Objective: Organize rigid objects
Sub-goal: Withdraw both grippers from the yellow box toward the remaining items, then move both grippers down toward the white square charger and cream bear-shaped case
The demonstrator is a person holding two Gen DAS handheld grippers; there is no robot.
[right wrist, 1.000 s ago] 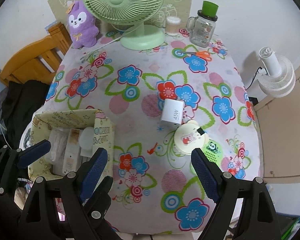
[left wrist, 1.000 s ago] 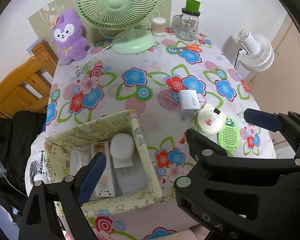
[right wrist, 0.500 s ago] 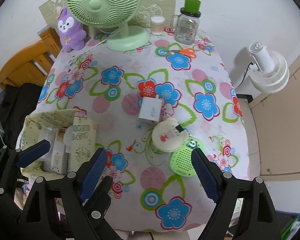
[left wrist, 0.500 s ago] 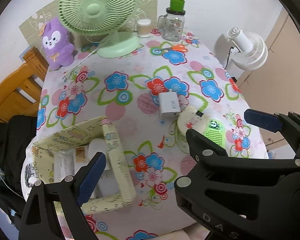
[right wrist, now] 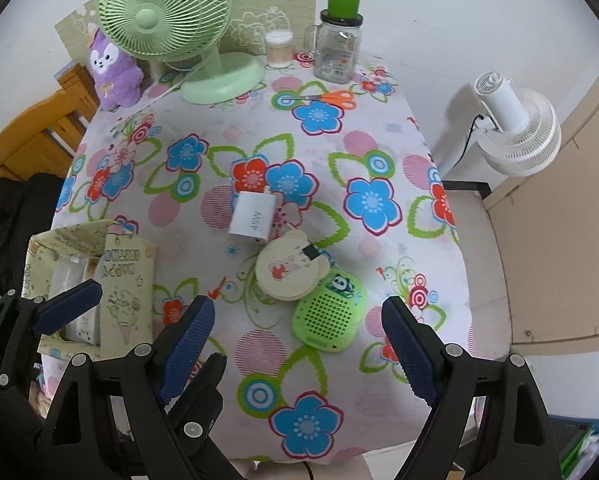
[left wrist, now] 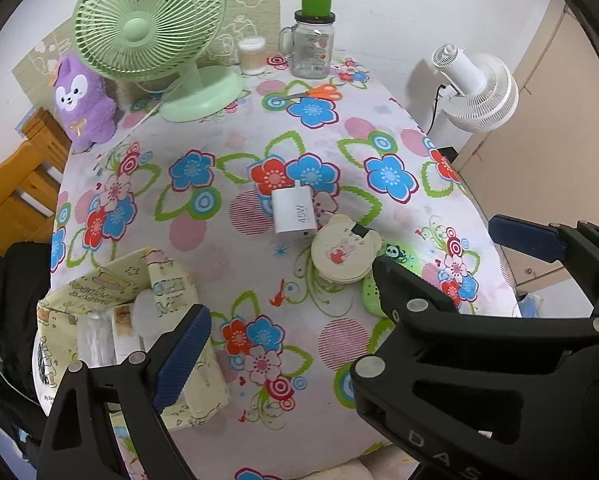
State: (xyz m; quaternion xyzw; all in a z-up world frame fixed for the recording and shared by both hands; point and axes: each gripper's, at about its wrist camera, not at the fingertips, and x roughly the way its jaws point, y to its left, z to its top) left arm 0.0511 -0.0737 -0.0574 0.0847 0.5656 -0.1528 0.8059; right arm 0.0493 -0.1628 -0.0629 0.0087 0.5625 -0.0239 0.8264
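The table (right wrist: pixel 379 152) with flowered cloth carries a charger (right wrist: pixel 253 216) in the middle, a box (right wrist: pixel 79 248) at its left edge, and a fan (right wrist: pixel 223 78) at the far edge.

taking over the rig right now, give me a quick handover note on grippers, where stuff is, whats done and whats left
Left gripper: jaws open, empty. Right gripper: jaws open, empty, above the green speaker.
Yellow box at the table's near left edge already holds several pale items.
Left to do, loose mid-table: white 45W charger, round bear-eared case touching the charger and overlapping the speaker.
Orange scissors lie at the far end by the jar.
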